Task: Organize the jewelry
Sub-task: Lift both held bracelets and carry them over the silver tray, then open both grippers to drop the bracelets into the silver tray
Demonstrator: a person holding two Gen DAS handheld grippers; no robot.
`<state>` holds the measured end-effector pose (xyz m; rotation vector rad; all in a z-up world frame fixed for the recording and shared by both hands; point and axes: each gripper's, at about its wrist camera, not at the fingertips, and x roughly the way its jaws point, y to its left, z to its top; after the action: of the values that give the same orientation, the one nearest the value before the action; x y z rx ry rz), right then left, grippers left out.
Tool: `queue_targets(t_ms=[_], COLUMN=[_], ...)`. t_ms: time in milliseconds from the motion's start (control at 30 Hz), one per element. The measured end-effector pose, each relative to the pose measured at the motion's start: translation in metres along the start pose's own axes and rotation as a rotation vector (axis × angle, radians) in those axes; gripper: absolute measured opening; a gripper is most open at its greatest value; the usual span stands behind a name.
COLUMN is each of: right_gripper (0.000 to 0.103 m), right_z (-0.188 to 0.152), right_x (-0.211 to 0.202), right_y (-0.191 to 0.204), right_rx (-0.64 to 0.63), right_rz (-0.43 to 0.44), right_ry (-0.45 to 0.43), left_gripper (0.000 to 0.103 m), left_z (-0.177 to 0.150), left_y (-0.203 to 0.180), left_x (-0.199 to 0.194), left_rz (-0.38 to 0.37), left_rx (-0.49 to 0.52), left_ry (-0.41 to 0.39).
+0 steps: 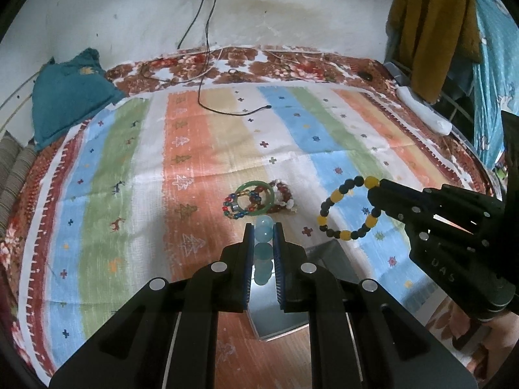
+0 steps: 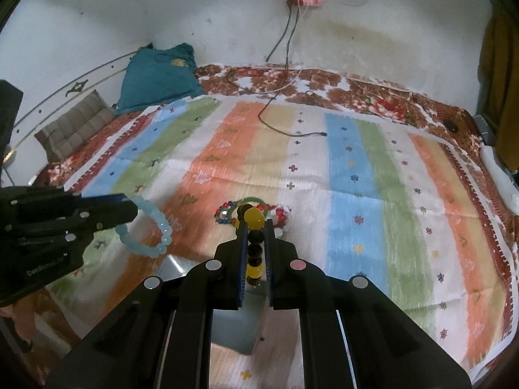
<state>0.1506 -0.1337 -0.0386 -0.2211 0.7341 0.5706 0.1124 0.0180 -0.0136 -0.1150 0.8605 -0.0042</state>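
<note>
My left gripper (image 1: 263,231) is shut on a pale blue bead bracelet (image 1: 263,234) and holds it above the bed; the bracelet also shows in the right wrist view (image 2: 152,227). My right gripper (image 2: 254,225) is shut on a yellow-and-black bead bracelet (image 2: 253,218), which hangs as a loop in the left wrist view (image 1: 348,209). A pile of jewelry (image 1: 259,199) with a green bangle (image 1: 256,184) and red and multicoloured bead bracelets lies on the striped cloth (image 1: 194,162) ahead of both grippers. A grey open box (image 1: 282,311) sits under the grippers.
A black charger cable (image 1: 233,111) trails from the wall socket across the cloth. A teal pillow (image 1: 68,97) lies at the back left. A white object (image 1: 425,115) lies at the right bed edge, with hanging clothes (image 1: 434,32) behind it.
</note>
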Motion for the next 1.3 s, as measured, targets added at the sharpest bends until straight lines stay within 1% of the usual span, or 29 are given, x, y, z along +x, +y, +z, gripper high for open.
queue_targets(t_ms=[133, 400, 567, 667, 767, 833, 867, 900, 1133, 1200, 1233, 1300], right_gripper=[0.011, 0.011, 0.011, 0.011, 0.013, 0.016, 0.023, 0.026, 0.027, 0.030, 0.030, 0.031], right_z=[-0.007, -0.020, -0.024, -0.024, -0.022, -0.022, -0.022, -0.022, -0.021, -0.020, -0.019, -0.016], right_x=[-0.006, -0.013, -0.014, -0.011, -0.008, -0.007, -0.006, -0.006, 0.000, 0.002, 0.004, 0.008], right_y=[0.003, 0.011, 0.012, 0.009, 0.004, 0.003, 0.002, 0.002, -0.004, -0.007, -0.008, -0.010], right_rx=[0.005, -0.019, -0.021, -0.005, 0.023, 0.028, 0.031, 0.031, 0.045, 0.051, 0.053, 0.053], right_rz=[0.017, -0.001, 0.006, 0.002, -0.016, -0.019, -0.025, -0.028, -0.041, -0.044, -0.046, -0.052], right_ry=[0.001, -0.001, 0.010, 0.022, 0.033, 0.037, 0.039, 0.041, 0.059, 0.067, 0.073, 0.080], left_gripper=[0.011, 0.011, 0.011, 0.012, 0.012, 0.014, 0.015, 0.017, 0.024, 0.029, 0.030, 0.035], left_z=[-0.006, -0.013, -0.019, -0.019, -0.017, -0.016, -0.016, -0.016, -0.013, -0.012, -0.012, -0.010], left_y=[-0.004, -0.006, -0.010, -0.014, -0.009, -0.005, -0.003, -0.001, 0.011, 0.015, 0.016, 0.020], left_x=[-0.004, -0.005, -0.008, -0.006, -0.005, -0.006, -0.007, -0.007, -0.002, -0.001, -0.001, 0.001], left_rz=[0.003, -0.004, -0.001, 0.006, 0.024, 0.026, 0.030, 0.034, 0.056, 0.060, 0.061, 0.066], left_rx=[0.011, 0.013, 0.023, 0.037, 0.015, -0.003, -0.008, -0.014, -0.055, -0.067, -0.072, -0.082], left_ry=[-0.008, -0.006, -0.006, 0.006, 0.003, 0.004, 0.003, 0.004, 0.019, 0.021, 0.022, 0.025])
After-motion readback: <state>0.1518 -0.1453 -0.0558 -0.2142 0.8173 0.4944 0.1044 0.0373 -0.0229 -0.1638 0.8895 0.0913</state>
